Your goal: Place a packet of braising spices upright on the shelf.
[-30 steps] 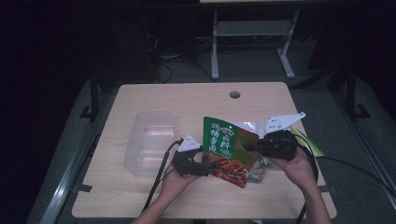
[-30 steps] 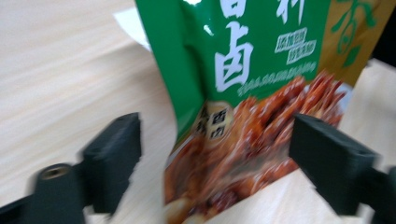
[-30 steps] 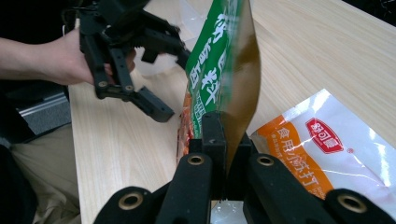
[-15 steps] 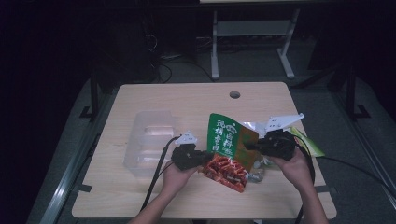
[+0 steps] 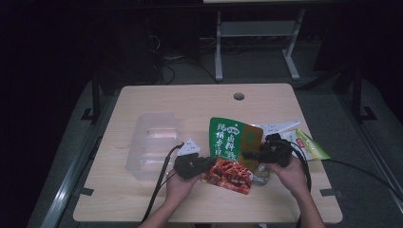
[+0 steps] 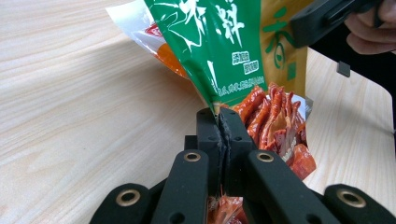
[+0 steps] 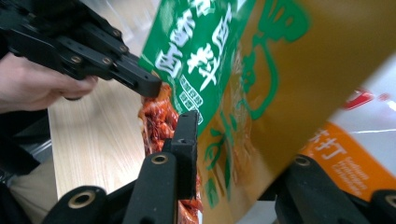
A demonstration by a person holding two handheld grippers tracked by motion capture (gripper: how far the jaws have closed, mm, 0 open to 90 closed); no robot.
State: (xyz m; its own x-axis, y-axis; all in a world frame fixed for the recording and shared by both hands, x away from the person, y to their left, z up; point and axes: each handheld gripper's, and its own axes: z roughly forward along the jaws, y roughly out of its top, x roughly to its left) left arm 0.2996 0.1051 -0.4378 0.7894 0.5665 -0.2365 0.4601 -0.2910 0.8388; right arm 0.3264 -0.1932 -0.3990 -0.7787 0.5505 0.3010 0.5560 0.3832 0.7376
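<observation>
Green and gold: the snack pouch (image 5: 233, 142) stands tilted above the desk (image 5: 142, 97), at about 5 o'clock from the desk's middle, held up between the two hands.
Red: the lower part of the pouch (image 6: 275, 116) is printed with spicy strips and lies toward the person.
Left hand-held gripper (image 5: 202, 164): its jaws are pinched tight on the pouch's edge; in the left gripper view (image 6: 218, 126) the thin seam runs up from between the pads.
Right hand-held gripper (image 5: 252, 154): it sits at the pouch's 3 o'clock side; its jaws have just been opening, and in the right gripper view (image 7: 238, 154) they stand apart with the gold side of the pouch between them, the left pad beside the film, the right one behind the pouch, so contact there cannot be told.
Clear plastic tray (image 5: 152, 142): on the desk at 9 o'clock of the pouch, apart from it.
Orange and white packet (image 5: 309, 145): lies at 3 o'clock, just behind the right hand (image 5: 290, 175).
Round hole (image 5: 239, 96): in the desk at 12 o'clock.
</observation>
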